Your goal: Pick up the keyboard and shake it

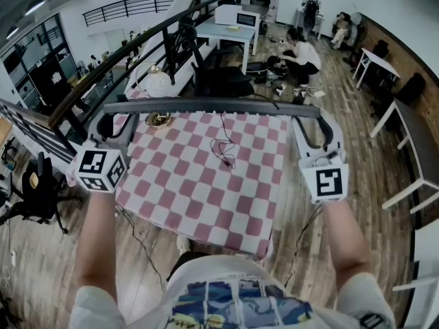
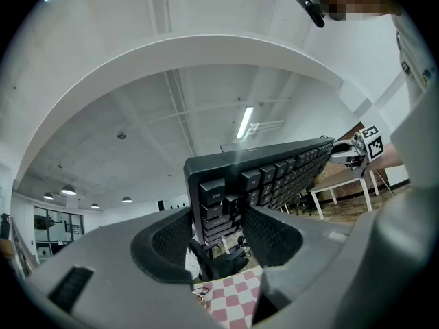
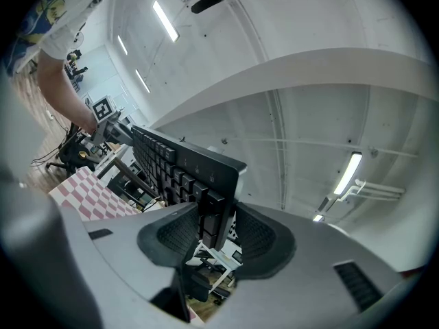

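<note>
Spanning both grippers, the long black plastic keyboard (image 1: 212, 106) is held aloft over the pink-and-white checked tablecloth (image 1: 192, 184). One end is clamped by the left gripper (image 2: 218, 219) and the other by the right gripper (image 3: 216, 226), probably so that it can be shaken evenly.

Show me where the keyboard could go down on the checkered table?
The near half of the checkered cloth, between the black cable and the edge by the person, is bare. The far left corner is crowded by a gold thing; the cable takes the far middle.
</note>
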